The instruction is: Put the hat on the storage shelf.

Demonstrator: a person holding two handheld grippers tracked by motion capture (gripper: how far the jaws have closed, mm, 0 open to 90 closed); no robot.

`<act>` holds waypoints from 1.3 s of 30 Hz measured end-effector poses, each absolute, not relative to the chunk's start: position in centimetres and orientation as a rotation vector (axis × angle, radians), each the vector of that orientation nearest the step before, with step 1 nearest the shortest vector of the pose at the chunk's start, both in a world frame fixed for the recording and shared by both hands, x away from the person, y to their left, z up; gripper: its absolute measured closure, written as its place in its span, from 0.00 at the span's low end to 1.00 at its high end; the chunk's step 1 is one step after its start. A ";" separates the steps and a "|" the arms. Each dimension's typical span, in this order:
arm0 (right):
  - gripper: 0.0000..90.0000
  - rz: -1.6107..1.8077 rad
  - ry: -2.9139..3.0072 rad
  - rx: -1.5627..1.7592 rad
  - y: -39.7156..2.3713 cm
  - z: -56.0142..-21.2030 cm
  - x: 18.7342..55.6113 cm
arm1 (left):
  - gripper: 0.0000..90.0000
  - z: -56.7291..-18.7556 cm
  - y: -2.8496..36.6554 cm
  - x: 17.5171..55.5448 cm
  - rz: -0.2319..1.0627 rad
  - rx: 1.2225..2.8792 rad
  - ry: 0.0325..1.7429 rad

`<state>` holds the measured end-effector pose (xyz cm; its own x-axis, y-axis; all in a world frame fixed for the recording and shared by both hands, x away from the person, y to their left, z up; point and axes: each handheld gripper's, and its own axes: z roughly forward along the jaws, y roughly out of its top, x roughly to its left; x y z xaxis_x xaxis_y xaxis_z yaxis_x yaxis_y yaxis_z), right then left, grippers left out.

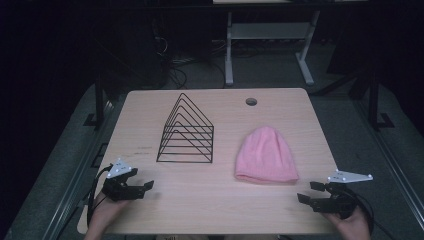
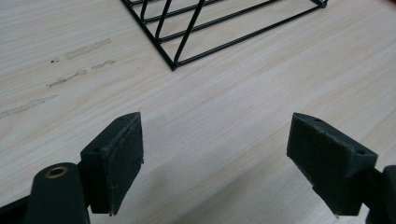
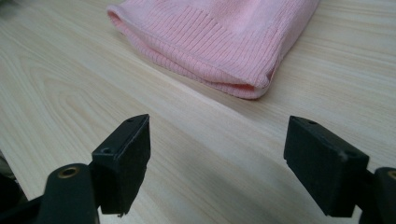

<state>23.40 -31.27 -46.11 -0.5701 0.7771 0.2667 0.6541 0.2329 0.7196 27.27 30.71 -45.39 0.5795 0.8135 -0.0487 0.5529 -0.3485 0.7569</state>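
Observation:
A pink knitted beanie (image 1: 266, 155) lies flat on the right half of the wooden table (image 1: 210, 200), its ribbed brim toward me. A black wire rack (image 1: 187, 131) shaped like a row of triangles stands left of it, near the table's middle. My left gripper (image 1: 148, 187) rests low at the front left, open, nothing between its jaws; the rack's corner (image 2: 173, 66) lies ahead of it. My right gripper (image 1: 307, 192) sits at the front right, open and empty, pointing toward the beanie's brim (image 3: 219, 51).
A round cable hole (image 1: 251, 101) is in the table's far edge. Beyond the table stand the white legs of another desk (image 1: 229, 50) on a dark floor. Faint scuff marks (image 2: 70, 60) streak the wood left of the rack.

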 end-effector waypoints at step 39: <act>0.23 1.199 2.463 1.350 -27.2 -40.3 34.1 | 0.21 -45.2 30.7 26.9 0.448 2.044 1.068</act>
